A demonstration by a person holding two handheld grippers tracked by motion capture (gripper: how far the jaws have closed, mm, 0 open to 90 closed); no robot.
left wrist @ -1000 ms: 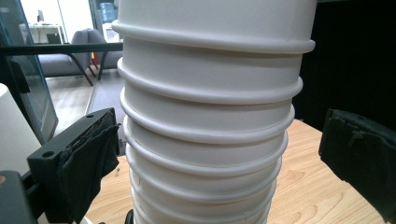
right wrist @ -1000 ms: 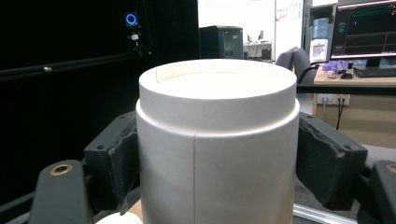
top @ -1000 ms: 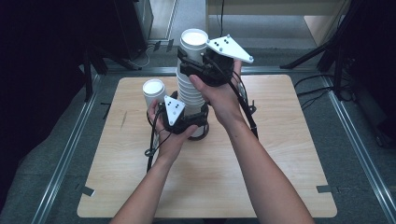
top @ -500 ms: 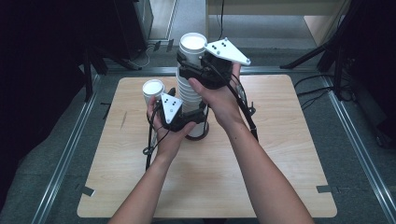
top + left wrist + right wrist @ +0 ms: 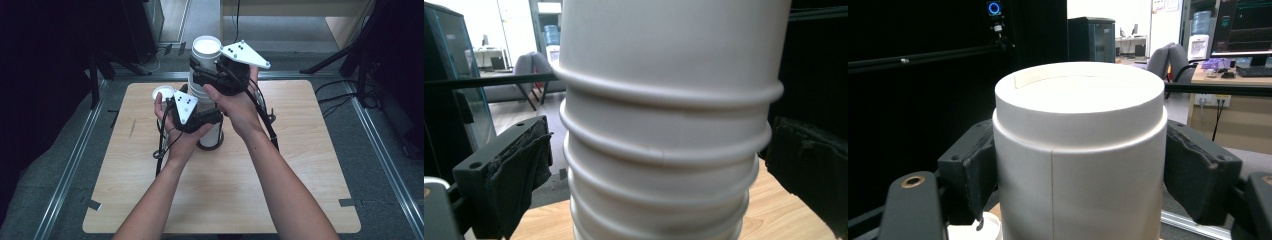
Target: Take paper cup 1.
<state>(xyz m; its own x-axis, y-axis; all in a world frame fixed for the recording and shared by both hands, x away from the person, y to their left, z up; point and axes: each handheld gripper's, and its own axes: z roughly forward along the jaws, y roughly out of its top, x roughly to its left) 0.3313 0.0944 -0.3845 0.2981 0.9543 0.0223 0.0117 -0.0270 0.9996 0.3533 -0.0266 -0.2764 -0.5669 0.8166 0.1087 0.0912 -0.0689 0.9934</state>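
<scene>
Right tongs (image 5: 204, 75) clamp top cup (image 5: 207, 50), frame centre-top; left tongs (image 5: 649, 165) wide round stack (image 5: 664, 150). I'd grip stack low, then lift straight.

Tall upright stack of white cups (image 5: 207, 95), mid-table

Light wooden table (image 5: 300, 190) set on grey carpet, framed by metal rails (image 5: 70, 165), single white cup (image 5: 162, 93) stood apart near its far left, office chairs (image 5: 1175, 60), a desk with a monitor (image 5: 1243, 27), a glass-fronted cabinet (image 5: 454, 85) seen behind.
</scene>
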